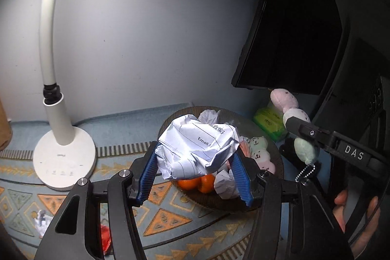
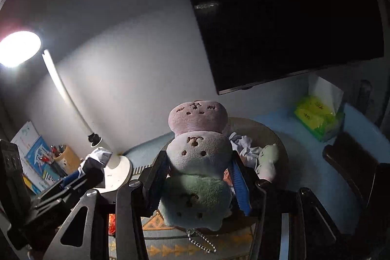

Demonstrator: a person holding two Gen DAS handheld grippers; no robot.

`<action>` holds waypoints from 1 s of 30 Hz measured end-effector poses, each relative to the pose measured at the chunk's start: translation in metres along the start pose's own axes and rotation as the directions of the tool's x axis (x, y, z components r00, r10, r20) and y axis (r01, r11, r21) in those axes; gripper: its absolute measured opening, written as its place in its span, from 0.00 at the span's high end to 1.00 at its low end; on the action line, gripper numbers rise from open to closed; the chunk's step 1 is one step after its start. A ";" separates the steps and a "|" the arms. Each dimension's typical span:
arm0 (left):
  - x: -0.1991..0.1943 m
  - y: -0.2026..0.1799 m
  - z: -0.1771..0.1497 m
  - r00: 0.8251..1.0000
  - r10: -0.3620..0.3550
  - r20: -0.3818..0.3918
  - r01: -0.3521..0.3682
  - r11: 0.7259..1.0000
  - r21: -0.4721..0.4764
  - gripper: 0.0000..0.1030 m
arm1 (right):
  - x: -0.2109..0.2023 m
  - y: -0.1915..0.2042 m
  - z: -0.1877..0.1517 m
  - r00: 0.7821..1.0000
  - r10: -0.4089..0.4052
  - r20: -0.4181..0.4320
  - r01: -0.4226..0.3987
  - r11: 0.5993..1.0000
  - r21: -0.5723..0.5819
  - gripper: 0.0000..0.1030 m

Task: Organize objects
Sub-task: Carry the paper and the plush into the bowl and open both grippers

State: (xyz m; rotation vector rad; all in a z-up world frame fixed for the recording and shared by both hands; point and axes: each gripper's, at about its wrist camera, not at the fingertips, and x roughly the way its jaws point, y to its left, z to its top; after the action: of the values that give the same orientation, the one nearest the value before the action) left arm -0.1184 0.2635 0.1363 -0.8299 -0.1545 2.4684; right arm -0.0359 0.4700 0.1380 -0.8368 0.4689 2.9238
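A crumpled paper ball (image 1: 198,145), printed with ruled lines, is clamped between the ribbed blue pads of the left gripper (image 1: 195,162), above a dark round woven basket (image 1: 277,157). In the basket two oranges (image 1: 197,183), more paper wads and a small plush are seen. A soft plush (image 2: 198,162) of three stacked lobes, pink, white and green, with a bead chain, is squeezed by the right gripper (image 2: 198,174) over the basket. A white lamp (image 1: 64,160) is stood to the left on a patterned mat

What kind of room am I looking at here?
Probably a home desk or study corner: a white gooseneck desk lamp, a dark flat monitor against the wall, and a yellow pen cup beside books.
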 end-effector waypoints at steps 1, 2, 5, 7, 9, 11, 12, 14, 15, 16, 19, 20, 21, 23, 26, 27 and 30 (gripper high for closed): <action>0.013 0.000 0.000 1.000 -0.004 -0.026 0.003 1.000 -0.011 0.48 | 0.010 -0.001 0.003 1.000 0.000 -0.009 0.000 1.000 0.006 0.53; 0.025 -0.002 0.000 0.999 0.003 -0.051 -0.004 1.000 -0.009 0.48 | 0.020 -0.002 0.006 1.000 0.001 -0.019 0.000 1.000 0.015 0.53; 0.054 -0.009 0.004 0.996 0.018 -0.091 -0.014 0.999 0.042 0.44 | 0.054 -0.008 0.015 0.998 0.003 -0.069 0.001 0.999 0.052 0.53; 0.067 -0.011 0.006 0.995 -0.008 -0.094 0.012 0.999 0.039 0.32 | 0.077 -0.013 0.019 0.995 0.018 -0.099 -0.009 0.996 0.087 0.51; 0.074 -0.007 0.006 0.993 -0.018 -0.116 0.020 1.000 0.015 0.19 | 0.093 -0.018 0.019 0.991 0.028 -0.129 -0.014 0.994 0.104 0.43; 0.070 -0.004 0.003 0.992 -0.039 -0.119 0.039 0.999 0.001 0.19 | 0.089 -0.023 0.016 0.994 0.012 -0.109 0.000 0.994 0.111 0.41; 0.065 -0.003 0.002 0.992 -0.037 -0.117 0.037 0.999 0.004 0.19 | 0.082 -0.025 0.014 0.997 0.004 -0.083 0.005 0.994 0.111 0.41; 0.048 -0.002 -0.001 0.994 -0.024 -0.104 0.024 1.000 0.004 0.19 | 0.064 -0.028 0.011 0.999 -0.005 -0.043 0.010 0.994 0.109 0.41; 0.038 0.000 -0.001 0.995 -0.026 -0.093 0.026 1.000 -0.007 0.19 | 0.056 -0.029 0.010 1.000 -0.004 -0.031 0.008 0.993 0.114 0.41; 0.027 0.000 -0.002 0.996 -0.031 -0.081 0.029 0.999 -0.021 0.19 | 0.046 -0.029 0.010 1.000 0.004 -0.020 -0.001 0.993 0.121 0.41; -0.018 0.009 0.002 0.999 -0.026 -0.026 0.024 0.998 -0.055 0.19 | 0.007 -0.022 0.008 0.999 0.030 0.039 -0.035 0.991 0.126 0.41; -0.035 0.014 0.006 1.000 -0.016 -0.003 0.016 0.998 -0.059 0.19 | -0.009 -0.016 0.008 0.997 0.036 0.070 -0.045 0.992 0.122 0.41; -0.056 0.016 0.009 1.000 -0.006 0.023 0.008 0.998 -0.057 0.19 | -0.024 -0.011 0.011 0.994 0.049 0.097 -0.060 0.992 0.115 0.41; -0.094 0.024 0.013 0.997 0.051 0.066 -0.047 0.997 -0.059 0.18 | -0.054 0.005 0.016 0.985 0.102 0.141 -0.115 0.989 0.092 0.41; -0.156 0.040 0.011 0.979 0.184 0.091 -0.177 0.981 -0.073 0.04 | -0.092 0.038 0.020 0.966 0.190 0.175 -0.198 0.980 0.030 0.41; -0.174 0.047 0.009 0.973 0.200 0.119 -0.191 0.978 -0.085 0.00 | -0.099 0.050 0.018 0.961 0.217 0.172 -0.221 0.975 0.004 0.41; -0.215 0.076 -0.012 0.947 0.279 0.161 -0.262 0.958 -0.118 0.00 | -0.102 0.086 0.000 0.951 0.286 0.117 -0.280 0.958 -0.062 0.38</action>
State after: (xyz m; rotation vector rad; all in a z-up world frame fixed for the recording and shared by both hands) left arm -0.0006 0.0866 0.2201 -0.7098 -0.2374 2.8147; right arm 0.0389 0.3898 0.2150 -0.6318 0.5582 3.2359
